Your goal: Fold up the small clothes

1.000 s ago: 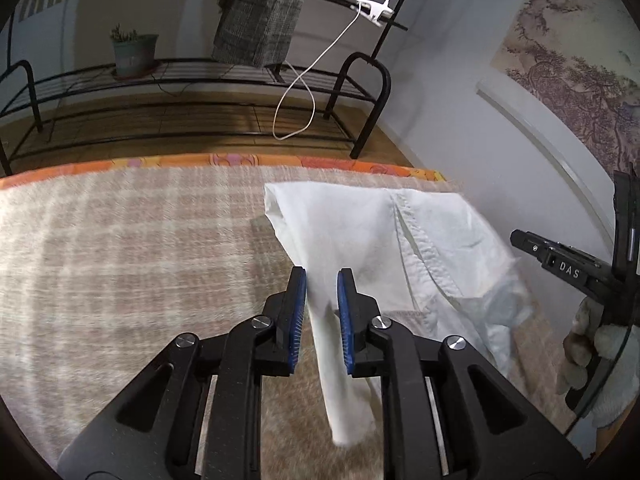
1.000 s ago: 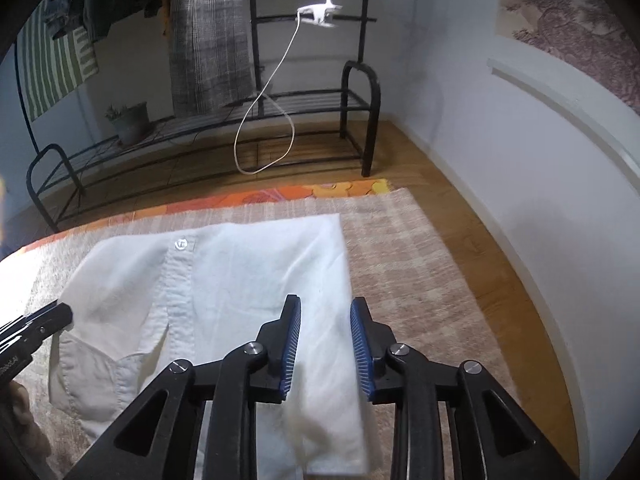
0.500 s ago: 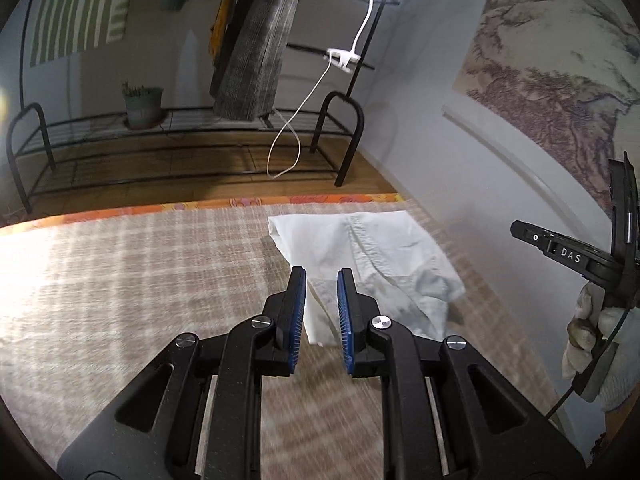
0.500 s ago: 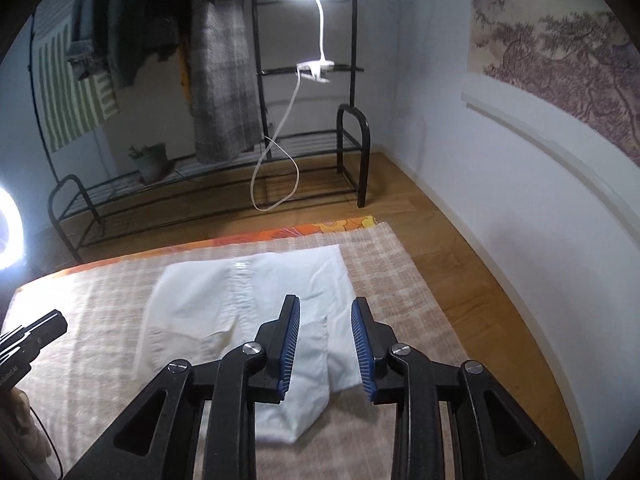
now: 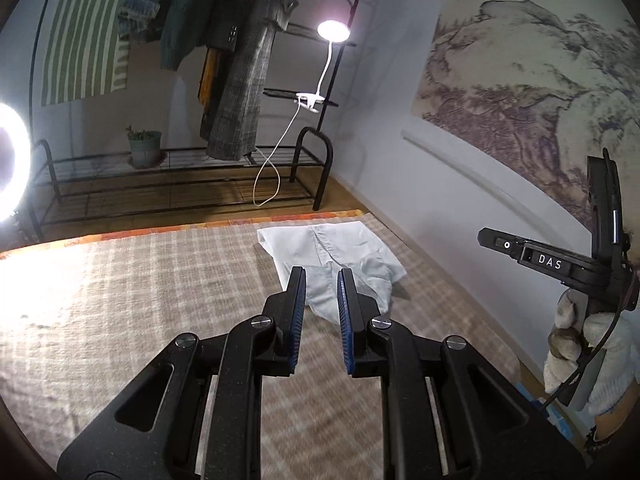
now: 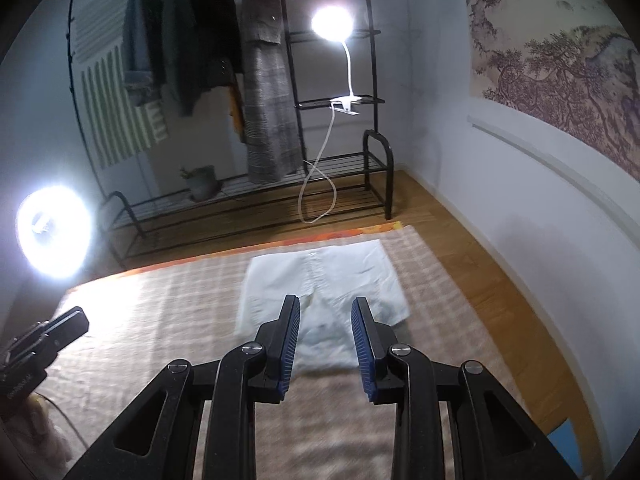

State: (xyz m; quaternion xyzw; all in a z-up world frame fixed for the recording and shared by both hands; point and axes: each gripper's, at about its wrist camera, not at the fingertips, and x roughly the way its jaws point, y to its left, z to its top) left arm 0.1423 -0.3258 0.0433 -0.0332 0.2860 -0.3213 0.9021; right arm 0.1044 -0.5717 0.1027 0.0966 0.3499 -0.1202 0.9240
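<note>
A small white garment (image 5: 340,256) lies folded on the beige checked cloth (image 5: 140,300), near its far right corner. It also shows in the right wrist view (image 6: 324,276). My left gripper (image 5: 321,280) is open and empty, raised well above and short of the garment. My right gripper (image 6: 325,308) is open and empty, also raised and pulled back from it. The right gripper's body shows at the right edge of the left wrist view (image 5: 560,264), in a gloved hand.
A black metal clothes rack (image 6: 280,184) with hanging clothes, a potted plant (image 5: 145,148) and a clip lamp (image 6: 332,24) stand beyond the cloth. A ring light (image 6: 54,236) glares at the left. A wall with a landscape mural (image 5: 520,92) runs along the right.
Both grippers have lifted up and drawn back from the garment, which now looks smaller and farther away. The garment stays on the cloth; both grippers stay open.
</note>
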